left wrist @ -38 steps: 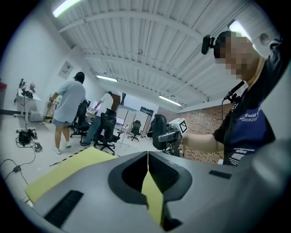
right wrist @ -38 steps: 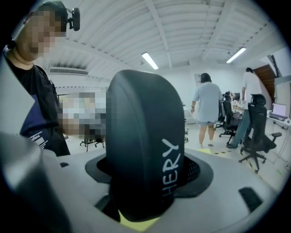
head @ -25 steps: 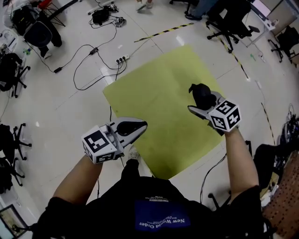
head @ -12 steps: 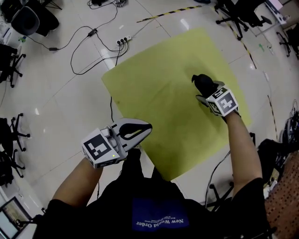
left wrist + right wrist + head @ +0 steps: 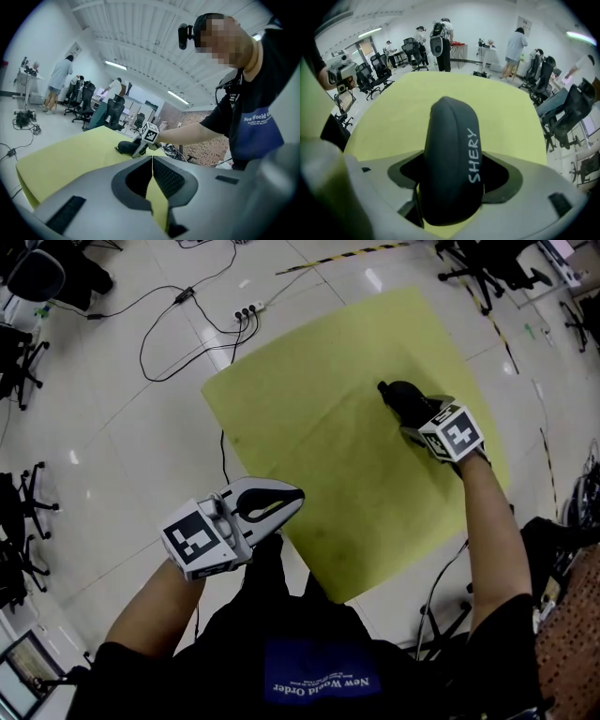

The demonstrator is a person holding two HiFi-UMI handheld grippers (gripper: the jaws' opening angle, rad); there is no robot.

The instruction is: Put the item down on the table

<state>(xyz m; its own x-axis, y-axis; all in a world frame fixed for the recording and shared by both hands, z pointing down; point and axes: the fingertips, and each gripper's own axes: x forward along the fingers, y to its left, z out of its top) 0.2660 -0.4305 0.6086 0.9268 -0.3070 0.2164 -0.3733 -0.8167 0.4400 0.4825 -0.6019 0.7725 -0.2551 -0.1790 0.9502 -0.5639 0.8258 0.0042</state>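
Note:
A black oblong case (image 5: pixel 452 159) with white "SHERY" lettering stands on edge between the jaws of my right gripper (image 5: pixel 452 197), which is shut on it. In the head view the case (image 5: pixel 400 397) hangs low over the right part of the yellow-green table (image 5: pixel 309 437), with the right gripper (image 5: pixel 412 418) behind it. My left gripper (image 5: pixel 272 502) is held off the table's near left edge, shut and empty; in its own view the left gripper (image 5: pixel 152 178) has its jaws meeting, and the case (image 5: pixel 125 148) shows far off over the table (image 5: pixel 70 154).
Cables and a power strip (image 5: pixel 246 310) lie on the tiled floor beyond the table. Office chairs (image 5: pixel 23 362) stand at the left and far right. People stand at desks (image 5: pixel 440 37) in the background. A striped tape line (image 5: pixel 337 257) runs past the table's far corner.
My right gripper has carried the case forward and lower over the table. The left gripper has stayed near the table's near edge, shut.

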